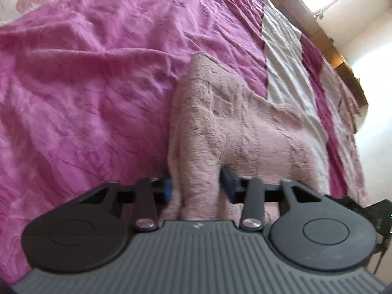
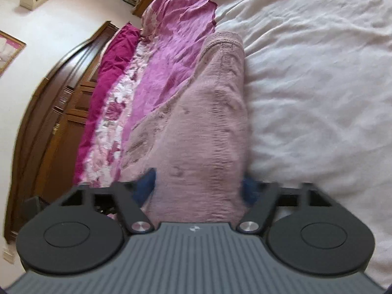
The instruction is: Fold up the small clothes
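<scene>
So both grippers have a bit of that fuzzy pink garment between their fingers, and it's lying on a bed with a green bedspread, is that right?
Not quite. The bedspread is magenta-pink with a white section, not green, as the left wrist view shows. The rest holds: the left gripper and the right gripper each have a bunch of the fuzzy pink garment between their fingers, and it lies on the bed.

No text, label or number can be read anywhere in either view.

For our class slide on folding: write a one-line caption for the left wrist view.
Left tongs pinch a fold of fuzzy pink garment on a magenta bedspread.
</scene>
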The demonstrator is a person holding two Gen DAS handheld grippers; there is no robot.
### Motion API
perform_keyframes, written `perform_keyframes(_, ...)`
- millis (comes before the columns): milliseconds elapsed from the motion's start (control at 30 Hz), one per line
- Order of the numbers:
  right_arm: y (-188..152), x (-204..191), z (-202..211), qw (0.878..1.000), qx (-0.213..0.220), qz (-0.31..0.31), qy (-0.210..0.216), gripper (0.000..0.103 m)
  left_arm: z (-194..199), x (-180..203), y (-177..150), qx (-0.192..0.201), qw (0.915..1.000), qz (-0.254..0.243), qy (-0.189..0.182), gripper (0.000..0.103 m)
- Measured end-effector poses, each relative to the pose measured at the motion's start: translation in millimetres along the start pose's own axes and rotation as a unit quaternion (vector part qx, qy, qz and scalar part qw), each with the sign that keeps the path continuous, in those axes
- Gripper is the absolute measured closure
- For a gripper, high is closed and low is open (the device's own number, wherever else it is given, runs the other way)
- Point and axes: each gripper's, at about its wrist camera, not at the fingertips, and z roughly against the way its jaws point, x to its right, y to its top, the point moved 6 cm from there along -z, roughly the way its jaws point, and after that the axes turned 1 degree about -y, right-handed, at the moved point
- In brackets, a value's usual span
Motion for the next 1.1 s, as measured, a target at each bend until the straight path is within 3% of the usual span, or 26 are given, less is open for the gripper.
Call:
perform_keyframes(100, 8.2, -13.3, 8.2, 1.0, 0.002, 0.019, 0.004, 0.053, 5.6, 2.8, 2.0, -0.003, 0.9997, 0.016, -0.02, 0.073)
perform_keyframes(267, 20.9, -41.9, 37.7, 0.999, 0.007, 0.026, 0.021, 0.055, 22.2, 16.7, -1.4, -0.002, 0.9969, 0.043, -0.065, 0.074)
perform_keyframes(400, 23.5, -54.8, 81.0, 0.998, 0.025, 0.048, 0.021, 0.055, 33.5, 48.1, -18.3, -0.01, 0.995, 0.023, -0.097, 0.076)
perform_keyframes(567, 8.0, -42.7, 142.5, 0.998, 0.046, 0.048, 0.005, 0.055, 40.7, 88.4, -55.6, -0.019, 0.9928, -0.02, -0.117, 0.076)
perform_keyframes(733, -21.7, -3.4, 195.1, 0.997, 0.064, 0.036, -0.019, 0.055, 34.1, 108.3, -97.9, -0.039, 0.9921, -0.068, -0.098, 0.076)
perform_keyframes(867, -41.7, 39.3, 193.9, 0.997, 0.052, 0.018, -0.062, 0.054, 20.9, 108.6, -120.2, -0.045, 0.9916, -0.113, -0.045, 0.073)
perform_keyframes(967, -56.1, 66.8, 184.1, 0.994, 0.047, 0.012, -0.094, 0.051, 15.4, 106.7, -128.7, -0.039, 0.9896, -0.137, -0.019, 0.066)
perform_keyframes(1100, -66.3, 83.2, 185.3, 0.995, 0.059, -0.012, -0.081, 0.047, 17.8, 107.7, -130.6, -0.025, 0.9861, -0.164, 0.014, 0.045)
